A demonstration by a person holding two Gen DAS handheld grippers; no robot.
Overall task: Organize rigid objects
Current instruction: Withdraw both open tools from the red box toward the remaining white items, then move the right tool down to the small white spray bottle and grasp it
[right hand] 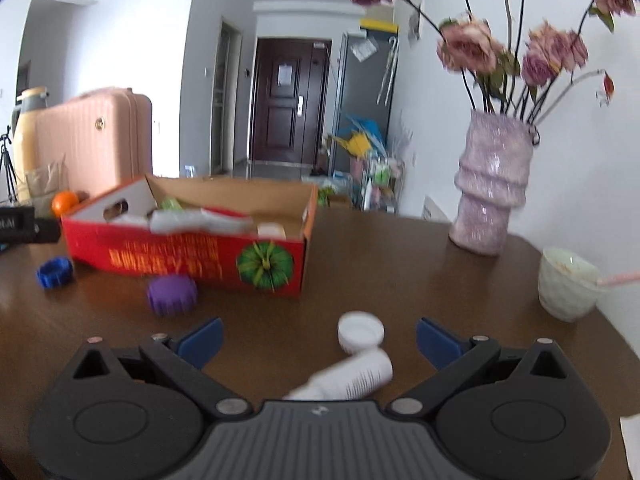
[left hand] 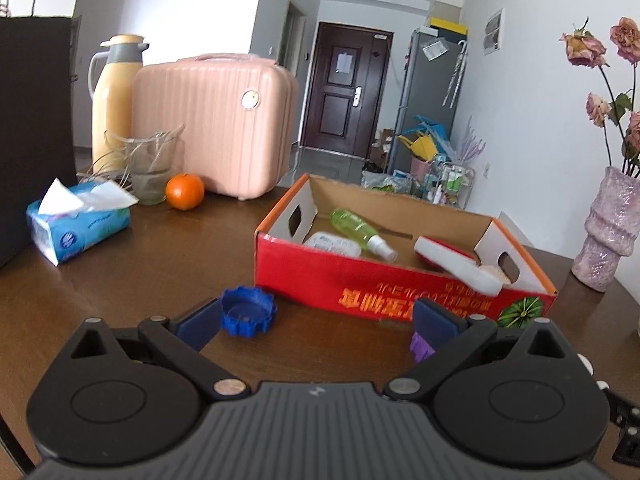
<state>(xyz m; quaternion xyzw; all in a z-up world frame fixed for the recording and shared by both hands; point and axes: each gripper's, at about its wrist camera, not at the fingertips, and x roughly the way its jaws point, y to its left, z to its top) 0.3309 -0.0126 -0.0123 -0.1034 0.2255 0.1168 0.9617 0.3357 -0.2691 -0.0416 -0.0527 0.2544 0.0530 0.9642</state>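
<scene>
A red cardboard box sits on the brown table and also shows in the right wrist view. Inside lie a green spray bottle, a white bottle and a red-and-white brush. A blue ridged ring lies in front of the box, just beside my left fingertip; it also shows in the right wrist view. A purple ridged piece is partly hidden behind my right finger in the left wrist view. My left gripper is open. My right gripper is open around a white tube lying on the table.
A tissue pack, an orange, a glass, a pink case and a yellow thermos stand at the back left. A pink vase with flowers and a white cup stand at the right.
</scene>
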